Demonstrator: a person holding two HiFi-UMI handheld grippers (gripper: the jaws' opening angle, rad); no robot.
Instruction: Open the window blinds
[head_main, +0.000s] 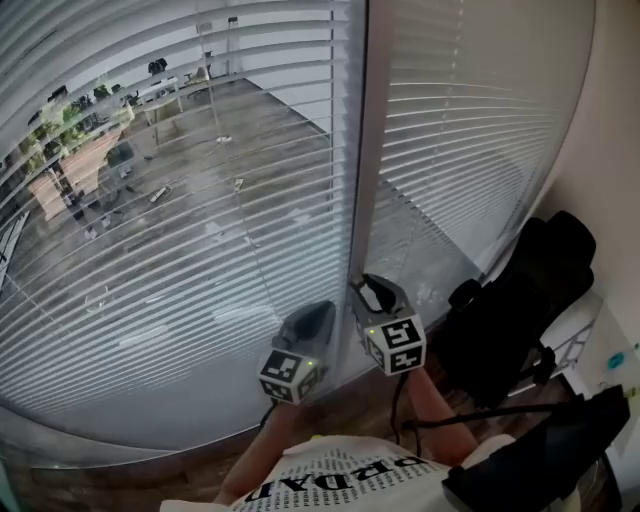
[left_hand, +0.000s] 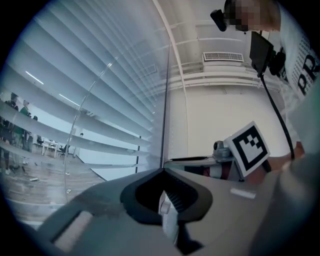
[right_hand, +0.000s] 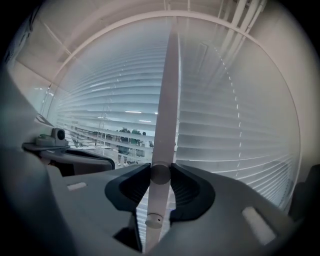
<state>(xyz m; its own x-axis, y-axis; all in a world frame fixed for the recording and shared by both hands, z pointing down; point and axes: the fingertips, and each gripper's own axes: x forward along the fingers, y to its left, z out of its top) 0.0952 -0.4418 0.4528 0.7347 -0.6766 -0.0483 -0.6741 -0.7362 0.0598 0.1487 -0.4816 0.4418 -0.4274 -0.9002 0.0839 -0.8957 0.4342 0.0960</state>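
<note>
Two white slatted blinds hang side by side, the left blind (head_main: 180, 200) and the right blind (head_main: 460, 130), with a white mullion (head_main: 365, 150) between them. Their slats stand partly tilted, and the room beyond shows through the left one. My right gripper (head_main: 372, 292) (right_hand: 160, 172) points level at the mullion and is shut on a white wand (right_hand: 167, 100). The wand's capped lower end shows between the jaws. My left gripper (head_main: 318, 310) (left_hand: 163, 171) is close beside it on the left, its tips together and nothing gripped that I can make out. A clear wand (head_main: 240, 190) (left_hand: 75, 130) hangs in front of the left blind.
A black office chair (head_main: 520, 290) stands at the right, close to the right blind and a pale wall (head_main: 610, 120). A dark bag (head_main: 540, 460) lies at the lower right. The sill (head_main: 150, 435) curves along below the blinds.
</note>
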